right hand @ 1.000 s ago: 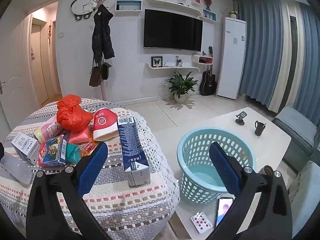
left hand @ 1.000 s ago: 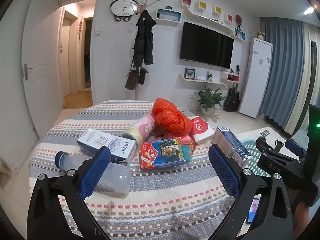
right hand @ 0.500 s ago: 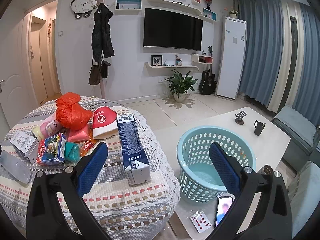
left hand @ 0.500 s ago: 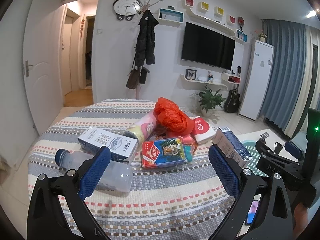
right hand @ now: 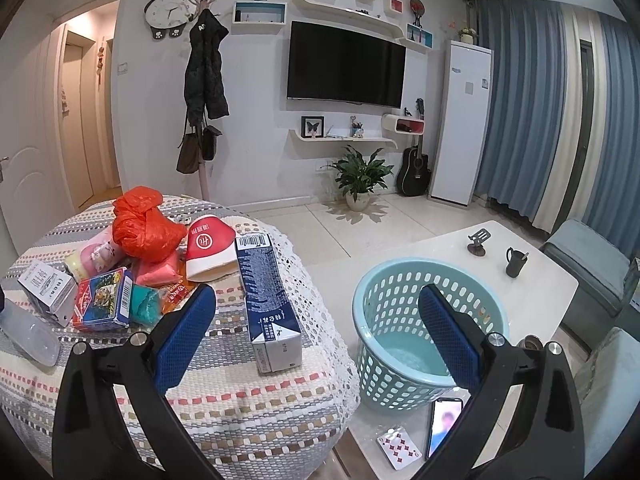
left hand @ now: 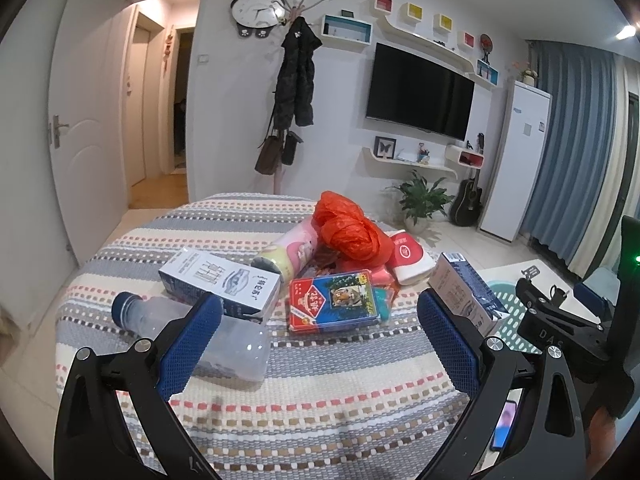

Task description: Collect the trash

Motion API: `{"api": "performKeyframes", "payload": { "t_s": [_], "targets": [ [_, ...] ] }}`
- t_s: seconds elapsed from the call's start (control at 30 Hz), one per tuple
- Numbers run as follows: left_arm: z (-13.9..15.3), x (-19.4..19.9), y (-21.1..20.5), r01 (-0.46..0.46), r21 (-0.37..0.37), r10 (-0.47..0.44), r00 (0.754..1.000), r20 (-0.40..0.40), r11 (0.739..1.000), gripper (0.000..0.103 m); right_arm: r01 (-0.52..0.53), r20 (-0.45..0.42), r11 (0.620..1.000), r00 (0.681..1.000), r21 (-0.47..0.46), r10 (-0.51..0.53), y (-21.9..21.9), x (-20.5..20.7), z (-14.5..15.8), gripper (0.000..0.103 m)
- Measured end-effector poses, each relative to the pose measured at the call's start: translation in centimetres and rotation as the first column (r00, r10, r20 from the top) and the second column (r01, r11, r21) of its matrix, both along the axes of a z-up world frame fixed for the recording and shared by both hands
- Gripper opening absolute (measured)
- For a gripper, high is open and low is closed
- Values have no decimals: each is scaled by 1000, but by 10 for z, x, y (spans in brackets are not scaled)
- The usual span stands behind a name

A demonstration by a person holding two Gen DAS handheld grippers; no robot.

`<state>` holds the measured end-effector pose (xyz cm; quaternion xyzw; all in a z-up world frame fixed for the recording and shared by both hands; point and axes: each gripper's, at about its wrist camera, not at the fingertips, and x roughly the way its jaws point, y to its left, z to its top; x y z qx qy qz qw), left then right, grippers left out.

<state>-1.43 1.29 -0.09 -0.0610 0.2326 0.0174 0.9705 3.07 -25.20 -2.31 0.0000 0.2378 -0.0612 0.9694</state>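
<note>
- The left gripper [left hand: 318,336] hangs over the near part of the round table, its jaws spread wide with nothing between them; its pads [left hand: 188,346] are blue and ribbed, on black angular arms.
- The right gripper [right hand: 316,334] is likewise wide open and empty, poised over the gap between the table edge and the basket.
- The tablecloth [left hand: 320,392] is a coarse woven fabric in grey, cream, coral and brown stripes; a white lace edge [right hand: 320,300] hangs over the side.
- The trash lies in a heap at the middle of the table. A clear plastic bottle [left hand: 208,338] with a dark blue cap lies on its side nearest the left gripper, touching a white rectangular carton [left hand: 220,284].
- A red and blue flat box [left hand: 334,304] with a tiger picture lies flat in front of the heap.
- A crumpled orange plastic bag [left hand: 352,232] sits on top, beside a pink tube [left hand: 292,254] lying down and a red and white paper cup [left hand: 410,256] on its side.
- A tall dark blue carton [right hand: 268,300] lies flat near the table edge, apart from the heap.
- A light blue plastic basket [right hand: 400,364] with slotted walls stands on the low white table [right hand: 540,292], just beside the cloth-covered table; nothing shows on the part of its floor in view.
- A phone [right hand: 444,424] and a playing card [right hand: 400,446] lie flat near the basket.
</note>
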Motion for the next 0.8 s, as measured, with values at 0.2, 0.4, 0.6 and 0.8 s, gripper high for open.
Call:
{"api": "performKeyframes", "payload": {
  "t_s": [0.2,0.4,0.6,0.8],
  "targets": [
    [-3,2,1,-5,-2,5,1000,-5,1000,95,-8,9,1000,1000,11,8,-1,-2,1,96],
    [-2,1,3,-20,0,20,1000,-1,1000,95,-16,13,1000,1000,21,16,1,-2,2,96],
    [-3,2,6,-32,-4,32,999,-9,999,95,-23,11,1000,1000,14,23,5,-2,1,96],
    [-2,3,4,-38,6,38,999,-17,999,95,-26,12,1000,1000,18,25,5,-2,2,96]
  ]
}}
